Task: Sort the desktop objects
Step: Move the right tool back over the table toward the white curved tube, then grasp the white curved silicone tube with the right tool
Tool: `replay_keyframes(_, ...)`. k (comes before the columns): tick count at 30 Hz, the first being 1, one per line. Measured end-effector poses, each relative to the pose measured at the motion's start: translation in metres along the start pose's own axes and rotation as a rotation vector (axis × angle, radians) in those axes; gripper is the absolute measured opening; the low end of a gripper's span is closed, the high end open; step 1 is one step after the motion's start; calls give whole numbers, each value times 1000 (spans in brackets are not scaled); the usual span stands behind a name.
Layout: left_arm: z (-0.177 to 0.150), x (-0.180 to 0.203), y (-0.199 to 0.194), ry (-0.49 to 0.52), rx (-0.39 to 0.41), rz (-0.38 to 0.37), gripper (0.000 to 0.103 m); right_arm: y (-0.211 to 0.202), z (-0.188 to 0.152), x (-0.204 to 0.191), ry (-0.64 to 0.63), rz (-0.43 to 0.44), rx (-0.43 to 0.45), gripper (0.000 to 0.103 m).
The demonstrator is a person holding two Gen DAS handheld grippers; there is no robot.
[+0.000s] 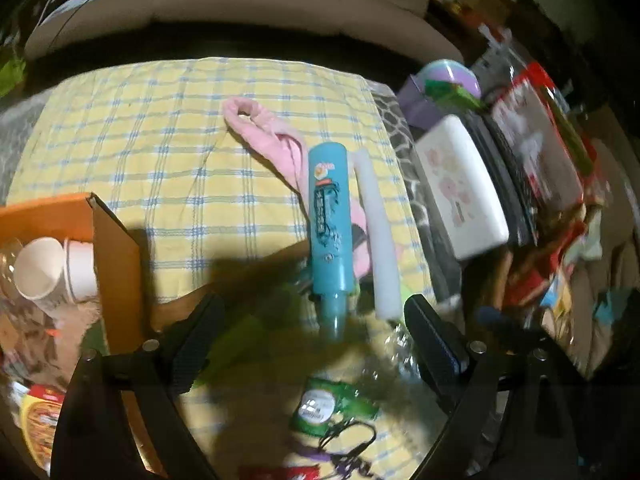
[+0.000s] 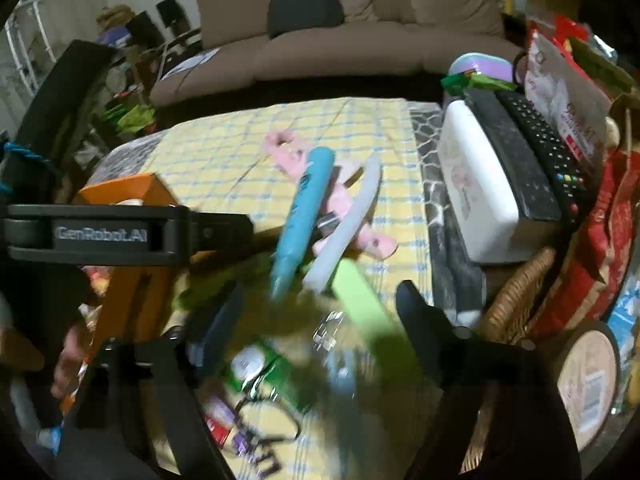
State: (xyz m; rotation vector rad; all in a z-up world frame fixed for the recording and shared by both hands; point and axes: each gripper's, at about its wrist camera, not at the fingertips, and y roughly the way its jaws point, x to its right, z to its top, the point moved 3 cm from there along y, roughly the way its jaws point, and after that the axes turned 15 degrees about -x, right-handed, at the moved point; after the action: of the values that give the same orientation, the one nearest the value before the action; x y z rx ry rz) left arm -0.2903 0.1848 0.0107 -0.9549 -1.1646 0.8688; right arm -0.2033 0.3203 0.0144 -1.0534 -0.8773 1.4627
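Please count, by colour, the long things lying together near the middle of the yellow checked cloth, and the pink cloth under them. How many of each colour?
Teal: 1, the tube
White: 1, the stick
Green: 1, the bar, clear only in the right wrist view
Pink: 1, the pink cloth
Total: 4

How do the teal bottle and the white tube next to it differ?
The teal bottle is printed with a label and graphics and narrows to a neck; the white tube is plain and even in width. The bottle looks thicker than the tube. Both lie flat, side by side, across the pink cloth.
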Motion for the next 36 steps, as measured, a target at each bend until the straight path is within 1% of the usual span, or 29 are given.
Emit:
replay_keyframes(2,-1,-6,0,-23,16,-4,94,16,9,1,24,3,0,62)
replay_keyframes(5,-1,-16,-3,-53,27,-4,94,39,22,4,50,-25,-9,59)
replay_keyframes(8,-1,-20,-5,-39,32,9,94,60,30,4,40,-52,-51,55)
replay_keyframes(9,0,-21,-5,-32,32,12,94,66,32,3,24,-66,-70,51)
replay_keyframes(11,-1,-21,-7,-26,33,3,94,76,34,2,-7,-104,-97,36)
replay_keyframes(12,-2,-20,-8,-25,32,-7,94,78,35,3,-12,-117,-101,28)
replay_keyframes(14,-4,-18,-9,-22,30,-25,94,72,36,6,3,-104,-78,24)
replay_keyframes(16,-5,-16,-9,-16,27,-38,94,60,39,8,26,-71,-50,14)
replay_keyframes(19,-9,-13,-12,-15,23,-76,94,35,41,2,6,-47,-4,14)
replay_keyframes(21,-13,-13,-16,-37,12,-135,94,18,41,-4,-11,-16,12,13)
replay_keyframes(22,-16,-14,-19,-58,6,-184,94,6,40,-8,-22,4,24,13)
replay_keyframes(23,-19,-15,-21,-69,5,-216,94,-9,38,-13,-32,29,39,13)
replay_keyframes(24,-23,-16,-25,-92,3,-277,94,-22,34,-17,-40,59,54,13)
replay_keyframes(26,-31,-18,-30,-128,-7,-363,94,-49,26,-26,-64,110,78,13)
replay_keyframes(27,-35,-19,-33,-152,-14,-415,94,-64,21,-32,-77,126,89,13)
replay_keyframes(28,-42,-22,-35,-185,-20,-491,94,-78,16,-36,-86,144,95,11)
replay_keyframes(29,-48,-24,-38,-214,-18,-546,94,-91,11,-41,-91,142,100,10)
replay_keyframes(30,-53,-25,-39,-233,-19,-587,94,-104,5,-46,-104,167,106,10)
replay_keyframes(31,-60,-27,-38,-257,-30,-655,94,-115,-1,-51,-109,200,111,10)
replay_keyframes(33,-75,-26,-34,-293,-73,-773,94,-138,-14,-60,-104,223,117,10)
replay_keyframes(35,-100,-22,-33,-333,-127,-902,95,-157,-24,-70,-122,234,126,10)
replay_keyframes(36,-108,-21,-35,-337,-133,-922,94,-166,-28,-76,-135,231,132,10)
